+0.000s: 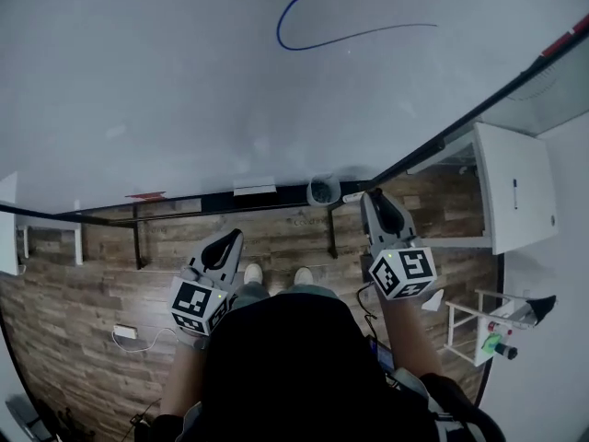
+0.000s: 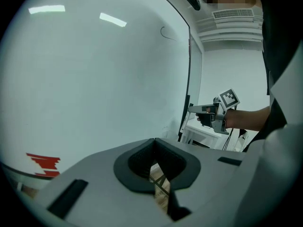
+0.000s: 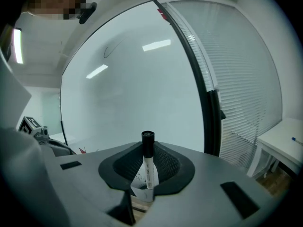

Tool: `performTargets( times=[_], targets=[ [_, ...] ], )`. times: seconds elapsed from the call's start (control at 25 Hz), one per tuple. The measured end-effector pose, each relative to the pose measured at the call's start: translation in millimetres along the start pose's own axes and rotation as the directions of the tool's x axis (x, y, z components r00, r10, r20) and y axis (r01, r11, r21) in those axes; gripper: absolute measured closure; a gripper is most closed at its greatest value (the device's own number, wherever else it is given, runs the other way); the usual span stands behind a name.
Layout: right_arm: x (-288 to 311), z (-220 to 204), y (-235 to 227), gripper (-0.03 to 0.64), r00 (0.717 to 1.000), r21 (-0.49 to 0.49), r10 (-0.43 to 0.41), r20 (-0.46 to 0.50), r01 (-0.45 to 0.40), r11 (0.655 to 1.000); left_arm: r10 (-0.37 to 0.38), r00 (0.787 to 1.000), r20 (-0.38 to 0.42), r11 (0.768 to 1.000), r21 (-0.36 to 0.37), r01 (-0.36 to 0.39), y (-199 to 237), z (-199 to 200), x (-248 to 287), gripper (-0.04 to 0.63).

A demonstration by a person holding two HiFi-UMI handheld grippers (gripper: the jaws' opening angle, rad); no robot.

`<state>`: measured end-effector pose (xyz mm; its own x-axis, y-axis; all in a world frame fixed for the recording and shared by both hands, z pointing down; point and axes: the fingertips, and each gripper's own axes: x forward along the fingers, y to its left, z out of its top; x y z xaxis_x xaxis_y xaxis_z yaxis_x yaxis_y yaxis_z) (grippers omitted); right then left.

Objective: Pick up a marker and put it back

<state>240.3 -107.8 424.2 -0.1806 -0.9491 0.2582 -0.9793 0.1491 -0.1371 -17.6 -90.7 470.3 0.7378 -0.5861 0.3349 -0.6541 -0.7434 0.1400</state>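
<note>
**Marker clamped in the right gripper at the foot of the whiteboard**

The marker stands upright between the fingers of the right gripper. They are closed on its white, printed barrel. Its black cap pokes up past the fingertips, towards the whiteboard.

In the head view the right gripper is raised in front of the person, its tip close to the ledge that runs along the board's lower edge. It sits just to the right of a small round cup on that ledge. Whether the tip touches the ledge cannot be told. The marker itself is too small to pick out from above.

The left gripper hangs lower and to the left, well apart from the right one. Its fingers are closed tip to tip with nothing held. Only a sliver of wood floor shows through the gap beneath the tips.

A single curved blue line crosses the upper part of the board. A small red mark sits near the board's bottom edge. A pale flat block rests on the ledge to the left of the cup.

A white bench stands to the right of the board's dark frame, beside slatted blinds. The person's two light shoes point at the wall between the grippers.
</note>
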Motion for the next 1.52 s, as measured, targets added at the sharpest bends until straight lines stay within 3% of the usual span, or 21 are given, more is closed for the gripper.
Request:
performTargets(
  times=[0.36,0.68,1.12,1.52],
  targets=[
    [59,-28,29,0.526,0.987,-0.036,0.132,-0.095,-0.136,0.99,0.191,0.981,-0.011,0.979,-0.074,-0.192,25,-19,-48,0.577],
    [93,-66,44,0.526,0.956,-0.07,0.2,-0.215,-0.22,0.973,0.292,0.956,-0.031,0.949,-0.116,-0.293,28,-33,-75,0.577],
    [103,-92,52,0.525,0.928,-0.123,0.209,-0.308,-0.256,0.959,0.34,0.939,-0.049,0.927,-0.147,-0.344,24,-47,-92,0.577],
    [104,-97,55,0.525,0.917,-0.151,0.199,-0.345,-0.264,0.953,0.334,0.942,-0.046,0.928,-0.158,-0.337,20,-51,-95,0.577]
  ],
)
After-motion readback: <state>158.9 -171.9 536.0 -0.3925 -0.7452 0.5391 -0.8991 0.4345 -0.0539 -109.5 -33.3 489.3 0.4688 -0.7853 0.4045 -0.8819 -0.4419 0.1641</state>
